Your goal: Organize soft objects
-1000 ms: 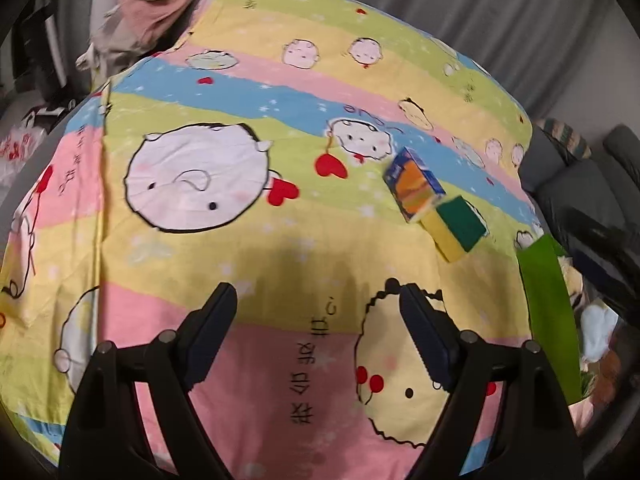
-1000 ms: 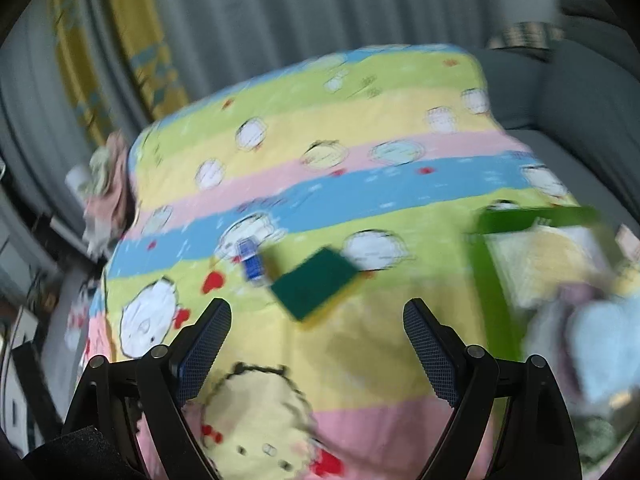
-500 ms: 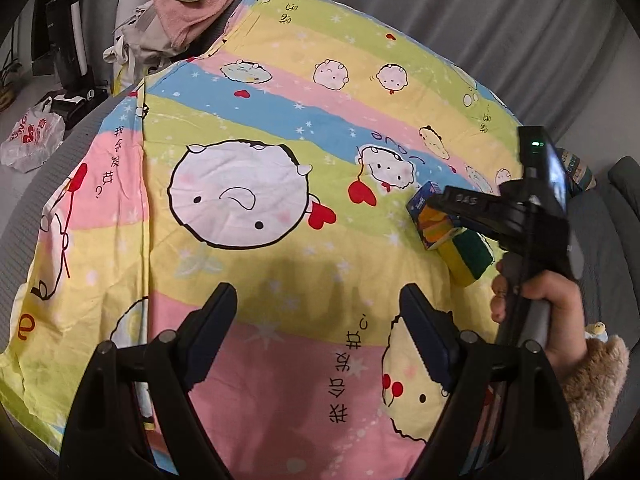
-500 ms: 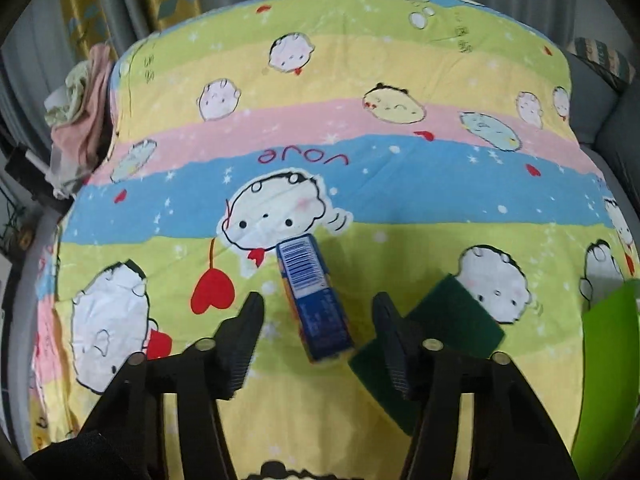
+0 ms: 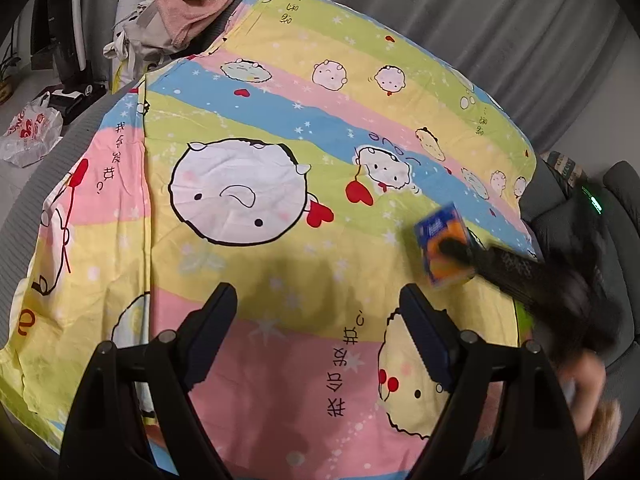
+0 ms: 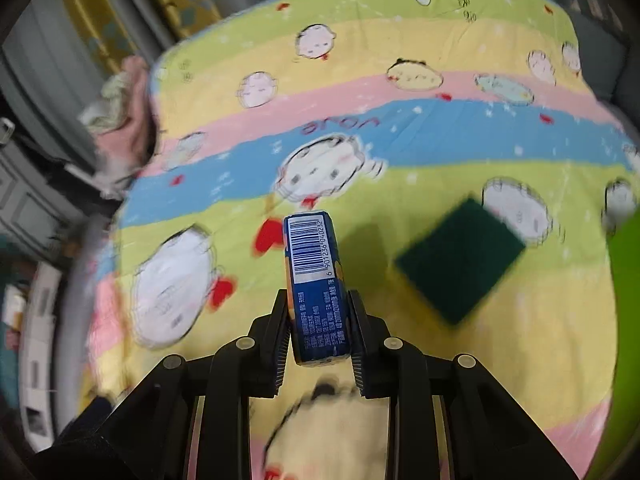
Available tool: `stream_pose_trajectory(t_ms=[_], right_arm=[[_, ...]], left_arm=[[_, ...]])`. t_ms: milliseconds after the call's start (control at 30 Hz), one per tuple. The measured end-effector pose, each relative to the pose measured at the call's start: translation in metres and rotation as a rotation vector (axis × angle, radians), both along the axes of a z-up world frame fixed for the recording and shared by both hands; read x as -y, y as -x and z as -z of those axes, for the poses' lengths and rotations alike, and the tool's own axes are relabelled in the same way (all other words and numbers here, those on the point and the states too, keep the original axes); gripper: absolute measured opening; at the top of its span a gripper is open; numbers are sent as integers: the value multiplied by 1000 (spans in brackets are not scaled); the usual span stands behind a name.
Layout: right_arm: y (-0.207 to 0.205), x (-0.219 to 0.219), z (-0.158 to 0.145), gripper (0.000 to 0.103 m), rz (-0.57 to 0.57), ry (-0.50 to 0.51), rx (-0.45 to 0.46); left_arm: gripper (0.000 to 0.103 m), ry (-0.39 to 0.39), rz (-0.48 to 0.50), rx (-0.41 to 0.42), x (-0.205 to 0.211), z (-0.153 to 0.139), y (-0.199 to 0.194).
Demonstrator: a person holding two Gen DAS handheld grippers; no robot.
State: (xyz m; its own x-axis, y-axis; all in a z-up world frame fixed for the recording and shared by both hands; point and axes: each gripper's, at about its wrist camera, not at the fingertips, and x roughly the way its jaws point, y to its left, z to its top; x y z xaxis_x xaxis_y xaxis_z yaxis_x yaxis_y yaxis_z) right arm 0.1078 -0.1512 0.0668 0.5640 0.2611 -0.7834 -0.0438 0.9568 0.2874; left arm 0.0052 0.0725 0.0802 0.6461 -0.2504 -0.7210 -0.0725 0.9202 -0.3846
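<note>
Gripping a boxy blue tissue pack (image 6: 316, 292), right gripper (image 6: 320, 334), square green sponge (image 6: 460, 264) beside

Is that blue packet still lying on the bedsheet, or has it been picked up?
Picked up. The right gripper is shut on the blue packet, whose barcode end sticks out past the fingers above the bedsheet.

Blurred by motion in the left wrist view: right gripper (image 5: 460, 254) and the hand (image 5: 588, 372) behind it, fingers indistinguishable. Covered in part by that gripper: front of blue pack (image 5: 442, 246). Smeared near the bedsheet's (image 6: 440, 184) right edge in the right wrist view: green sponge (image 6: 460, 268). Cut by the right frame edge, identity unclear: bright green object (image 6: 624, 320). Too blurred to identify: clothes pile (image 6: 120, 116).
</note>
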Motion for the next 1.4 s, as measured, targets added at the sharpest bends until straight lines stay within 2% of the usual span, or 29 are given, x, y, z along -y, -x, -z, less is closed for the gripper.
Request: stream_pose_trajectory(t_ms=[233,367,433,467,533,567,600,733,800,900,1067,1133,1233,1300,1400], right_arm=[[81,5,23,28,-37,-159,-61],[104,10,40,28,-30,-188,-112],[109,13,42,28,-37,-166,-103],[112,14,42,32,-38,-153,-99],[114,20,42,44,-25,-161,-95],[114,23,44,54,-16,-159,-103],[114,27,45,56,-6,-155,-109],[117,38,42,58,-2,-169,-95],[119,43,38,67,17,-145,-78],[123,54,29,67,48,-134,-28],[118,77,26,67,61,-226,-29],[116,82,29,66,70,-249,-38],[114,80,32,58,50,-279,-46],[111,76,36,54,26,-302,-60],[106,71,44,50,8,-317,-85]], left_arm=[[83,-20,42,-21,16,7,9],[83,-43,57,-22,25,10,15],[83,-43,71,-29,29,13,17],[83,-30,83,-38,31,15,18],[83,2,99,-56,34,20,18],[83,12,103,-60,35,21,18],[83,20,110,-65,38,23,18],[83,21,155,-68,54,27,19],[83,26,179,-74,62,29,20],[82,25,211,-85,75,33,21],[81,48,273,-103,94,42,23],[76,55,301,-100,101,44,24],[61,69,332,-96,109,46,23],[47,80,343,-102,112,50,20],[38,117,360,-107,114,56,18]])
